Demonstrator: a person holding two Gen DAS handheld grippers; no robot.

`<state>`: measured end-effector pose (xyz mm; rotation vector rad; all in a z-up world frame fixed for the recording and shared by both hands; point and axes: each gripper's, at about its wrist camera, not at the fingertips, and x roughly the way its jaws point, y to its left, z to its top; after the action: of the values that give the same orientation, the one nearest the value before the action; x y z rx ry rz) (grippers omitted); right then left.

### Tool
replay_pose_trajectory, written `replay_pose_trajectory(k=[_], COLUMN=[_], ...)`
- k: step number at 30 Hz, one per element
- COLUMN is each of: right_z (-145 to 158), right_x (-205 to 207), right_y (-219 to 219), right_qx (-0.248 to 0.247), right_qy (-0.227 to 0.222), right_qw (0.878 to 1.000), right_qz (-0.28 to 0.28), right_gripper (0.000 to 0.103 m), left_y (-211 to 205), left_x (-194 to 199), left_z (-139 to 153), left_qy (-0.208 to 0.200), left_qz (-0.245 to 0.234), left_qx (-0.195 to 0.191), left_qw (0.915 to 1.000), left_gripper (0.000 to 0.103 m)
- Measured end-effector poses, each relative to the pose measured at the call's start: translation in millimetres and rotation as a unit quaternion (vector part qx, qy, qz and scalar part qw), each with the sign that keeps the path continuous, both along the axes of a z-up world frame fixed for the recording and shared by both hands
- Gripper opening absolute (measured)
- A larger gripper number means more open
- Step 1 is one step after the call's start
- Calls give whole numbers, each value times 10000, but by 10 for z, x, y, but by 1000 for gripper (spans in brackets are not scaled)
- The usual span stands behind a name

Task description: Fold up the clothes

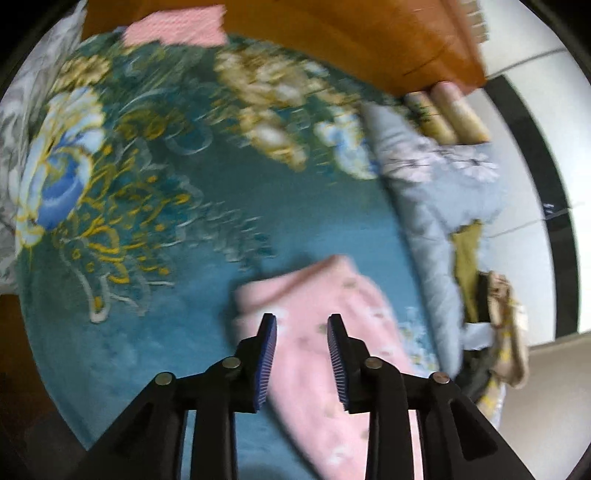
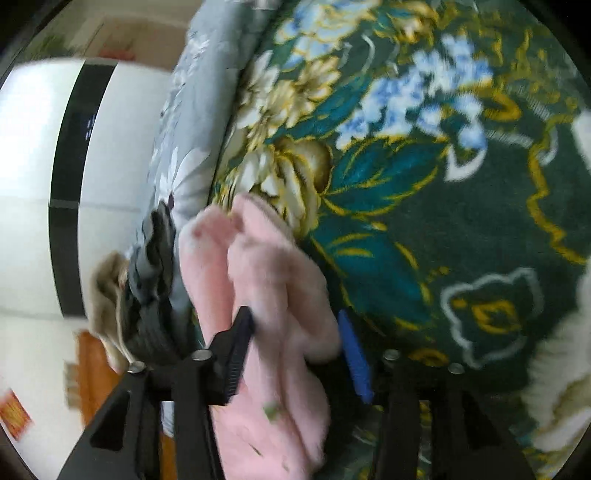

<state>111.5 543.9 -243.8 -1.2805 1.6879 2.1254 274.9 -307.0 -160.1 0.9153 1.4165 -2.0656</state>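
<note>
A folded pink fleece garment (image 1: 314, 288) with small pale prints lies on a teal and green floral blanket (image 1: 221, 221) spread over a bed. My left gripper (image 1: 302, 317) hovers over the garment's near part, jaws apart, blue pads clear of the cloth. In the right wrist view the same pink garment (image 2: 266, 266) bulges up between the fingers of my right gripper (image 2: 293, 312). Those jaws stand wide, and the cloth lies loose between them rather than pinched. The blanket (image 2: 424, 229) fills the right side of that view. Both views are motion-blurred.
A grey floral quilt (image 1: 424, 177) runs along the bed's edge, with a heap of dark and beige clothes (image 1: 498, 314) at its end. Another pink cloth (image 1: 177, 26) lies by the wooden headboard (image 1: 332, 37). White tiled floor (image 2: 33, 147) lies beyond the quilt (image 2: 192, 110).
</note>
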Motion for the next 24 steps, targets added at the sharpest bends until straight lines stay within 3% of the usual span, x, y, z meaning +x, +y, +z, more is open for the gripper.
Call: replay_pose_trajectory(k=[4, 5, 6, 7, 8, 10, 12, 13, 14, 16, 18, 19, 22, 24], right_z=[-73, -53, -13, 61, 136, 401, 769, 876, 922, 769, 449, 327, 267, 336], right_x=[-176, -209, -234, -246, -257, -228, -92, -18, 39, 104, 214, 310, 520, 517], right_y=[-121, -155, -181, -192, -203, -207, -186, -177, -157, -61, 138, 248, 360, 328], right_qx=[-111, -58, 22, 148, 274, 566, 952, 1212, 1439, 1729, 1702, 1506, 1128, 1222], right_qy=[-156, -161, -141, -77, -14, 416, 1063, 1173, 1151, 578, -274, -494, -318, -230], right_qw=[9998, 9998, 9999, 9999, 9995, 9969, 9884, 9838, 9805, 9807, 9843, 9873, 9926, 9920], right_qz=[-105, -99, -58, 44, 146, 342, 511, 607, 682, 699, 372, 88, -323, -215], right_gripper=[56, 51, 31, 23, 21, 18, 17, 17, 17, 25, 26, 26, 26, 26], left_y=[284, 377, 470, 576, 683, 909, 1155, 1249, 1378, 1630, 1790, 1849, 1981, 2053], left_x=[-256, -344, -435, -522, -609, -768, -926, -984, -1049, -1176, -1286, -1327, -1425, -1476], left_z=[263, 292, 318, 325, 330, 320, 228, 187, 121, -29, -104, -83, -41, -96], left_qy=[451, 523, 591, 609, 622, 615, 561, 522, 449, 226, -88, -170, -169, -101], left_qz=[-451, -596, -744, -915, -1087, -1417, -1732, -1838, -1979, -2222, -2456, -2544, -2610, -2553], left_qx=[-16, -13, -9, 0, 10, 47, 144, 180, 234, 385, 409, 275, 112, 302], left_qw=[9980, 9969, 9955, 9939, 9921, 9880, 9832, 9814, 9789, 9740, 9685, 9666, 9651, 9663], left_gripper=[38, 38, 38, 39, 39, 39, 39, 39, 39, 39, 39, 39, 40, 42])
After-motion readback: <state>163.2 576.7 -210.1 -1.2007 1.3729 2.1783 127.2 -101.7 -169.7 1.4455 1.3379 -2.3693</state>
